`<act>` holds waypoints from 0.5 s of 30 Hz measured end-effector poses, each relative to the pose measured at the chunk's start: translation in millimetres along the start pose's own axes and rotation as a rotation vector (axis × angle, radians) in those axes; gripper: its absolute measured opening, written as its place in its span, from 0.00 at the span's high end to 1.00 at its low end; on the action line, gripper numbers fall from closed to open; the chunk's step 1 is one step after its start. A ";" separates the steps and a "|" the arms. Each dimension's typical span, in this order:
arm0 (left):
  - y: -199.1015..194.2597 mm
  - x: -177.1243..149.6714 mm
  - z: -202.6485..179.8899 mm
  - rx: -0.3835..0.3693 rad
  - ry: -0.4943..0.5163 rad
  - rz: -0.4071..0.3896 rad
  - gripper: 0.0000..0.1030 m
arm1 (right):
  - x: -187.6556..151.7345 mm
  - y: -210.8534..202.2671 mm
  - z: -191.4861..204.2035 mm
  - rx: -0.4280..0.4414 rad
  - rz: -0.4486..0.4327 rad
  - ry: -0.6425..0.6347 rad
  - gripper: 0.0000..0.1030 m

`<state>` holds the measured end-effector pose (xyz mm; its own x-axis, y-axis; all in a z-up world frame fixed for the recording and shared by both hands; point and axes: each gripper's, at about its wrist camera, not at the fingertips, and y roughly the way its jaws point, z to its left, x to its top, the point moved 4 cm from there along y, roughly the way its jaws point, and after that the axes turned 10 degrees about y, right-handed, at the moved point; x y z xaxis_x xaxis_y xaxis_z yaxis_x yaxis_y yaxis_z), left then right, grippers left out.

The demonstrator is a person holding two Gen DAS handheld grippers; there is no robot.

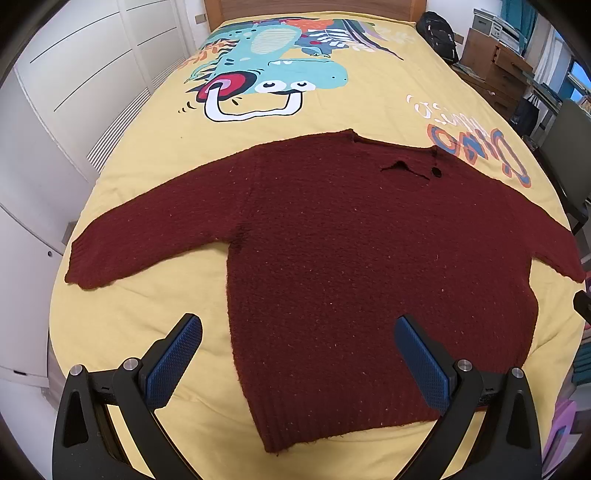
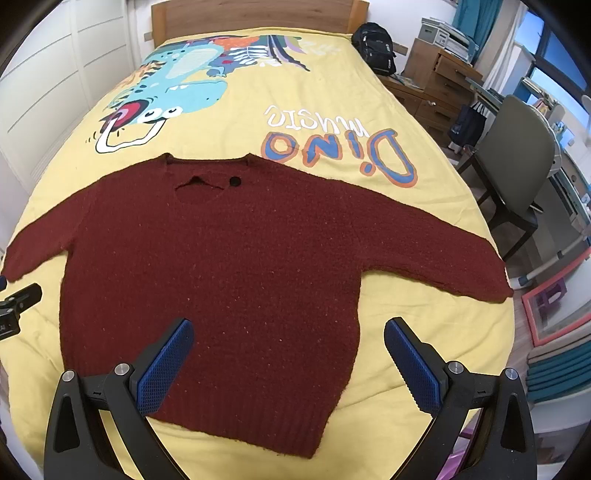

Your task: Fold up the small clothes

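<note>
A small dark red knitted sweater (image 1: pixel 351 266) lies flat on the yellow bed cover, sleeves spread out to both sides, neck toward the headboard, hem toward me. It also shows in the right wrist view (image 2: pixel 229 280). My left gripper (image 1: pixel 297 332) is open and empty, hovering above the sweater's lower left part. My right gripper (image 2: pixel 288 336) is open and empty, hovering above the sweater's lower right part. The left gripper's edge shows at the left of the right wrist view (image 2: pixel 18 306).
The bed (image 1: pixel 388 92) has a yellow dinosaur-print cover and a wooden headboard (image 2: pixel 258 14). White wardrobes (image 1: pixel 85 66) stand left. A black backpack (image 2: pixel 375 46), wooden drawers (image 2: pixel 439 85) and a grey chair (image 2: pixel 517 166) stand right of the bed.
</note>
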<state>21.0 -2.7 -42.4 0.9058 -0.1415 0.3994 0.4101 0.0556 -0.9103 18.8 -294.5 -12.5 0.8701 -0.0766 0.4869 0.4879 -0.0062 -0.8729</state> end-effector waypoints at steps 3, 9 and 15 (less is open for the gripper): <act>0.0 -0.8 -0.4 -0.001 0.001 -0.001 0.01 | 0.3 0.0 0.6 -0.003 0.002 -0.004 0.00; 0.3 -0.6 -1.5 -0.004 -0.002 0.000 0.01 | 1.8 -1.3 2.2 -0.007 0.002 -0.004 0.00; 1.1 -1.0 -1.4 -0.006 -0.001 0.001 0.01 | 1.8 -2.1 0.7 -0.011 0.004 -0.005 0.00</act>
<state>20.4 -3.9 -44.0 0.9062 -0.1402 0.3989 0.4087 0.0494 -0.9113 19.4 -293.9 -9.8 0.8726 -0.0713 0.4832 0.4834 -0.0167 -0.8753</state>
